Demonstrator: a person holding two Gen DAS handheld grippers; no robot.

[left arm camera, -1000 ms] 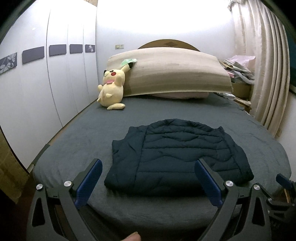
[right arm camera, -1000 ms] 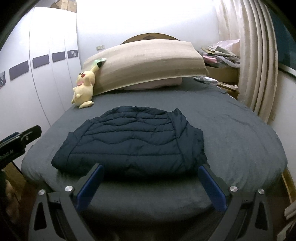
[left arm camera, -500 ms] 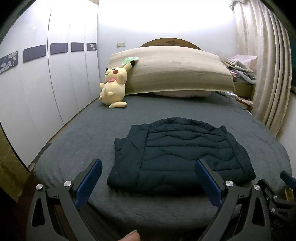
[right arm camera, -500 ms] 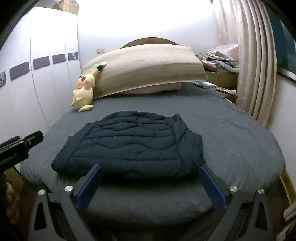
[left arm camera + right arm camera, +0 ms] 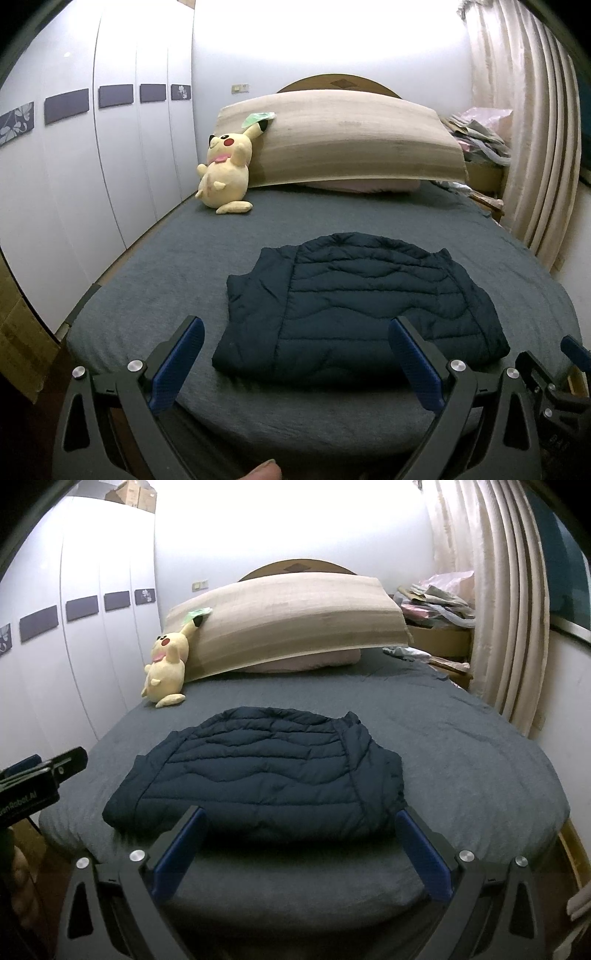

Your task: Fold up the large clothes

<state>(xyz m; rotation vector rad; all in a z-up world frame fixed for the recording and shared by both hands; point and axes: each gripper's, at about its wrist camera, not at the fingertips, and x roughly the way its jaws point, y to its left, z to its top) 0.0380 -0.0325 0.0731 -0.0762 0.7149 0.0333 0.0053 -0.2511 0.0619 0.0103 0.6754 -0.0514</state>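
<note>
A dark navy quilted jacket (image 5: pixel 358 306) lies folded flat on the grey bed (image 5: pixel 177 273), near the foot edge. It also shows in the right wrist view (image 5: pixel 266 775). My left gripper (image 5: pixel 295 332) is open and empty, held off the foot of the bed, short of the jacket's near left edge. My right gripper (image 5: pixel 300 821) is open and empty, just short of the jacket's near edge. The right gripper's side shows at the lower right of the left wrist view (image 5: pixel 554 376). The left gripper's body (image 5: pixel 33 786) shows at the left of the right wrist view.
A yellow plush toy (image 5: pixel 225 173) leans on a long beige pillow (image 5: pixel 354 140) at the headboard. White wardrobe doors (image 5: pixel 74 166) run along the left. Curtains (image 5: pixel 532 147) and a cluttered side table (image 5: pixel 480 136) stand at the right.
Both grippers have drawn back slightly and risen, so the jacket sits a little farther away in both views. The jacket has not moved. Both grippers stay open.
</note>
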